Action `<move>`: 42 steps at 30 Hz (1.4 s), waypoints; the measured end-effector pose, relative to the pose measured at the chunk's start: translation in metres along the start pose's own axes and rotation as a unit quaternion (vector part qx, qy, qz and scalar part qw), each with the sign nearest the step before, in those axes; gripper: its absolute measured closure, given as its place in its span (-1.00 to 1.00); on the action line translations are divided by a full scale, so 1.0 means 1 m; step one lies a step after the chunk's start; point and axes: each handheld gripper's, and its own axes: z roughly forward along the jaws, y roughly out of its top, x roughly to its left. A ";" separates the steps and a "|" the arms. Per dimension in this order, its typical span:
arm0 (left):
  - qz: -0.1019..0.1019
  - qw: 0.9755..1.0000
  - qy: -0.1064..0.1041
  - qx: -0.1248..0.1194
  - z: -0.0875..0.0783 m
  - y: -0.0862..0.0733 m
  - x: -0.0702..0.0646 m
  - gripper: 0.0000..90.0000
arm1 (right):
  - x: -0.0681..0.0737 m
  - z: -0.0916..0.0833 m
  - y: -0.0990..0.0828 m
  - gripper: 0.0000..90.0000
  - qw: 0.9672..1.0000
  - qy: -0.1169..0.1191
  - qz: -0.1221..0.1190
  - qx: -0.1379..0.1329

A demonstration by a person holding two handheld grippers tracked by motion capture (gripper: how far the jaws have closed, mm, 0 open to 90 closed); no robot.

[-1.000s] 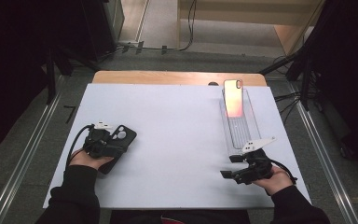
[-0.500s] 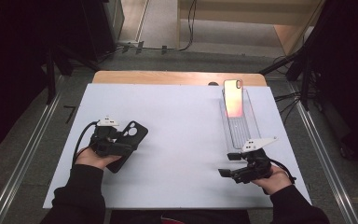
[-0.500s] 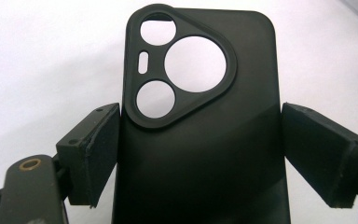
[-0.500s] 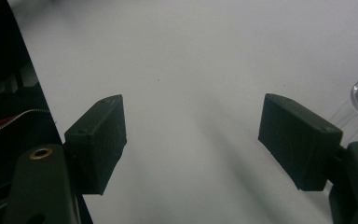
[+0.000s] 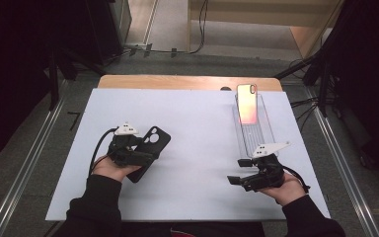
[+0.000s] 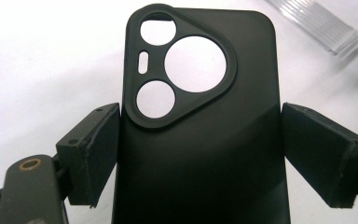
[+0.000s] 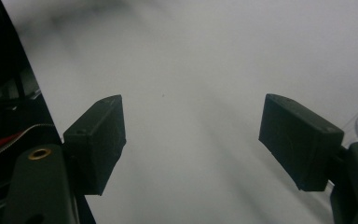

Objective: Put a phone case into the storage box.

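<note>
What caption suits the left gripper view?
Black phone case, camera cutouts up, between the left claw pads above a white table.

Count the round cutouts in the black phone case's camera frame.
3. In the left gripper view, the black phone case has a small hole at the frame's top left, the largest one at its right, and a medium one at the bottom left; a narrow slot sits beside them.

phone case [image 6: 200, 154]: looked like matt black plastic, smooth
tray [image 5: 254, 129]: was clear ribbed plastic, right of the case
table [image 5: 197, 123]: was matt white, with a wood edge
</note>
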 end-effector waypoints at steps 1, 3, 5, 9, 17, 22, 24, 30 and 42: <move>0.003 1.000 0.000 -0.002 0.002 0.001 -0.003 -0.67 | 0.000 0.000 0.001 -0.55 1.000 -0.002 0.003 0.000; 0.006 1.000 0.001 -0.008 0.005 0.003 -0.007 -0.67 | -0.001 0.001 0.003 -0.57 1.000 -0.001 0.014 0.004; 0.008 1.000 0.003 -0.017 0.007 0.005 -0.011 -0.68 | -0.002 0.002 0.005 -0.57 0.999 0.008 0.035 0.002; 0.007 0.999 0.007 -0.041 0.011 0.007 -0.017 -0.68 | 0.001 0.002 0.010 -0.57 0.999 0.013 0.048 -0.002; 0.010 0.997 0.010 -0.075 0.015 0.008 -0.025 -0.68 | 0.012 0.003 0.024 -0.57 0.999 0.005 0.048 -0.012; 0.008 0.995 0.015 -0.098 0.019 0.007 -0.029 -0.68 | 0.016 0.004 0.034 -0.56 0.999 -0.002 0.042 -0.020; 0.011 0.994 0.017 -0.103 0.019 0.006 -0.031 -0.68 | 0.018 0.004 0.038 -0.56 0.999 -0.005 0.043 -0.028; 0.001 0.991 0.022 -0.133 0.020 0.003 -0.035 -0.68 | 0.025 0.007 0.052 -0.56 0.998 -0.017 0.046 -0.046; -0.004 0.983 0.017 -0.182 0.030 -0.003 -0.046 -0.68 | 0.033 0.013 0.075 -0.56 0.997 -0.021 0.046 -0.066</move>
